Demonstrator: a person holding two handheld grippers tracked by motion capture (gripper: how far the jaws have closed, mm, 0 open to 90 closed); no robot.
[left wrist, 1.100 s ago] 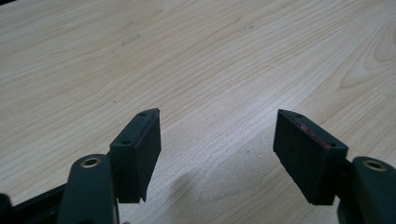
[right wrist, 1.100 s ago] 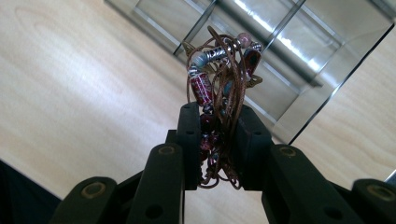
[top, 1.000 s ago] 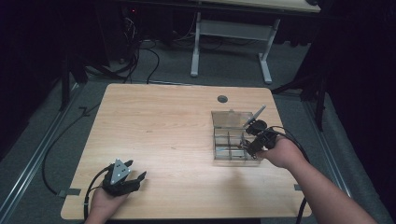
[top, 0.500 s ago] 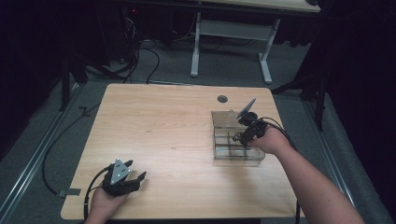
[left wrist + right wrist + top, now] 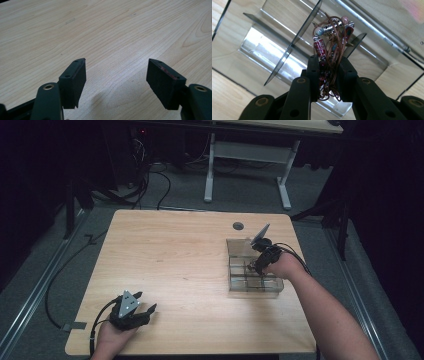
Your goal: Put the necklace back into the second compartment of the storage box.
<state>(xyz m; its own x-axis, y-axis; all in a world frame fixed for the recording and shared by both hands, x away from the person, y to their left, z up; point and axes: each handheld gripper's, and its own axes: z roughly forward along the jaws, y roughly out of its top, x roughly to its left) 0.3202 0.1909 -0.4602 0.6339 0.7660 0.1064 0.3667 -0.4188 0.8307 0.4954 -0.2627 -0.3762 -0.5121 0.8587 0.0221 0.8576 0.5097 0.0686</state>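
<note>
The pale wooden surface [image 5: 190, 270] carries one thing of note, a clear plastic organiser box [image 5: 254, 286] with thin dividers that split it into several compartments, set toward the right side near the person's right forearm. The left tool [image 5: 142, 309] rests low at the near left corner, well apart from the box, its jaws spread wide with nothing but bare wood grain between them in the left gripper view. The right tool [image 5: 251, 267] hangs over the box, tilted down into it, and its jaws are narrowed around a bundle of brown cord strung with red, silver and pale blue beads [image 5: 331, 45], most likely a beaded bracelet or necklace; the cords pass between the two pads and the beaded end dangles past the tips, above a divider [image 5: 294, 41] where compartments meet. The step in hand looks like stowing the jewellery in the box. I judge the next move calls for shifting the bundle off the divider line, centring it over one compartment, lowering until the beads settle on the floor, then parting the jaws and lifting straight out so no loop snags.
</note>
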